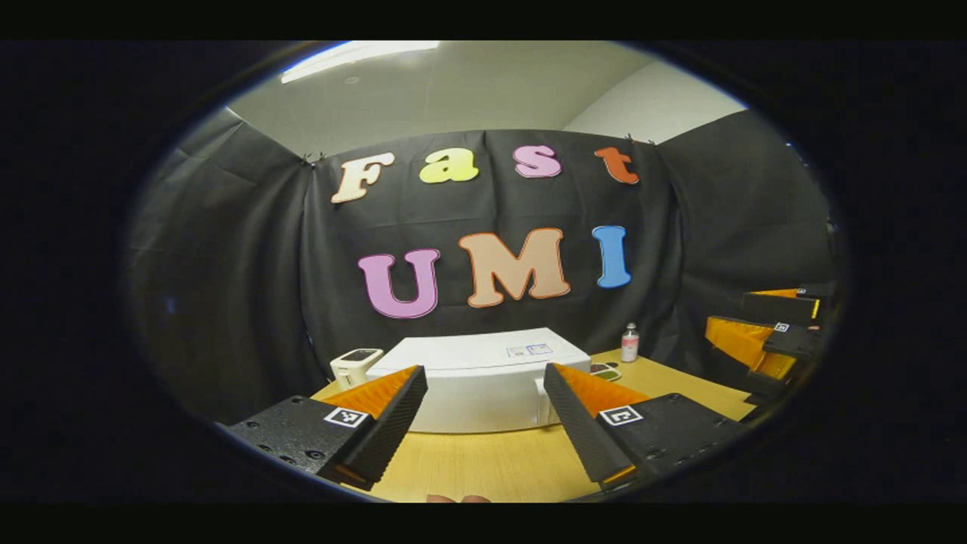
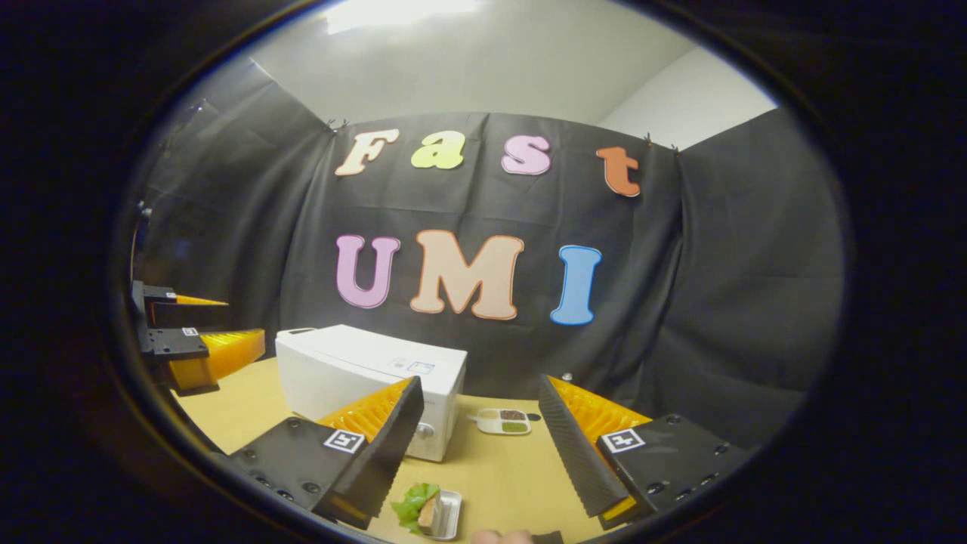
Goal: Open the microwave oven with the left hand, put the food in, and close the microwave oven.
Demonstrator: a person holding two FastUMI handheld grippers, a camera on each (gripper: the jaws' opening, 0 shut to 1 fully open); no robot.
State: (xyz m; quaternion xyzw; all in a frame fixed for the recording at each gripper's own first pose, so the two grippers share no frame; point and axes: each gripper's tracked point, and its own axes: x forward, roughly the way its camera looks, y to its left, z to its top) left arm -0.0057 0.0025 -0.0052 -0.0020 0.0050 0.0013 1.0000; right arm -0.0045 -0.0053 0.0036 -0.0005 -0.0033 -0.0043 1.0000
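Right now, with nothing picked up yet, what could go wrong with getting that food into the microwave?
1. The microwave is shut; the open left hand-held gripper hangs short of it and might miss the door.
2. The food tray looks small and shallow; the open right hand-held gripper could tip it.
3. A small dish beside the microwave could get knocked.

You find no wording you can make out: the sticker (image 1: 529, 350) on top of the microwave (image 1: 468, 400) is too small to read, and so is the label on the bottle (image 1: 629, 342).
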